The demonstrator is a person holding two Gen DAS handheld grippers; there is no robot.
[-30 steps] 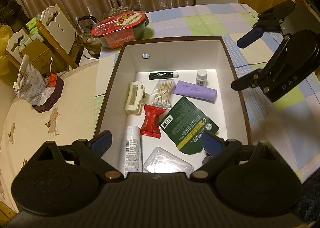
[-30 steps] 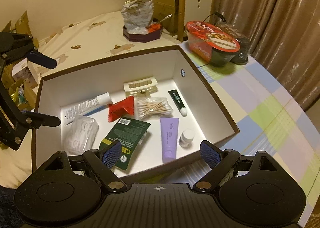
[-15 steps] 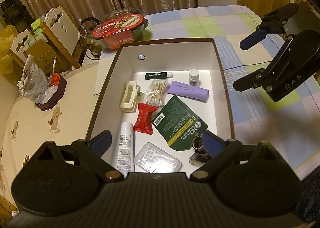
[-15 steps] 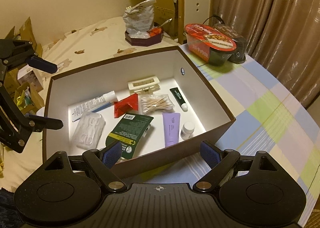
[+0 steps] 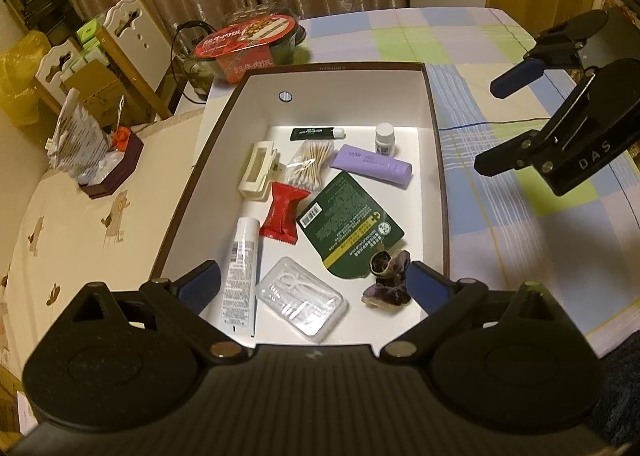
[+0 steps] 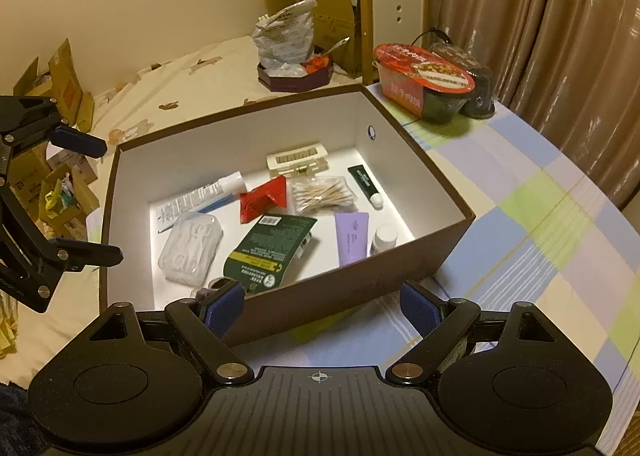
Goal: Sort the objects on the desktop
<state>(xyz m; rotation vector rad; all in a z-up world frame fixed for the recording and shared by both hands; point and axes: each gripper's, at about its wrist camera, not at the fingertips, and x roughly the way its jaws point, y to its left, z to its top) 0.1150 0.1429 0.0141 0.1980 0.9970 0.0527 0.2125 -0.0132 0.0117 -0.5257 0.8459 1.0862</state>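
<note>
A brown box (image 5: 437, 160) with a white inside holds a white tube (image 5: 240, 268), a clear plastic case (image 5: 302, 302), a green sachet (image 5: 348, 224), a red packet (image 5: 282, 212), a cream hair claw (image 5: 258, 172), bagged cotton swabs (image 5: 310, 166), a purple tube (image 5: 372, 166), a small white bottle (image 5: 385, 138), a dark lip balm (image 5: 316, 132) and a dark purple scrunchie (image 5: 388, 282). My left gripper (image 5: 314, 284) hangs open over the box's near end, holding nothing. My right gripper (image 6: 320, 304) is open and empty outside the box's (image 6: 420, 154) long side.
A red-lidded instant food bowl (image 5: 248, 44) stands just behind the box. A dark octagonal tray with a silver bag (image 5: 92, 160) sits to the left. White chair backs and cardboard boxes crowd the far left. A checked cloth (image 5: 500, 240) covers the table to the right.
Both grippers have drawn back and up from the box. The dark purple scrunchie, first hidden behind my left gripper's finger, now lies in full view on the box floor.
</note>
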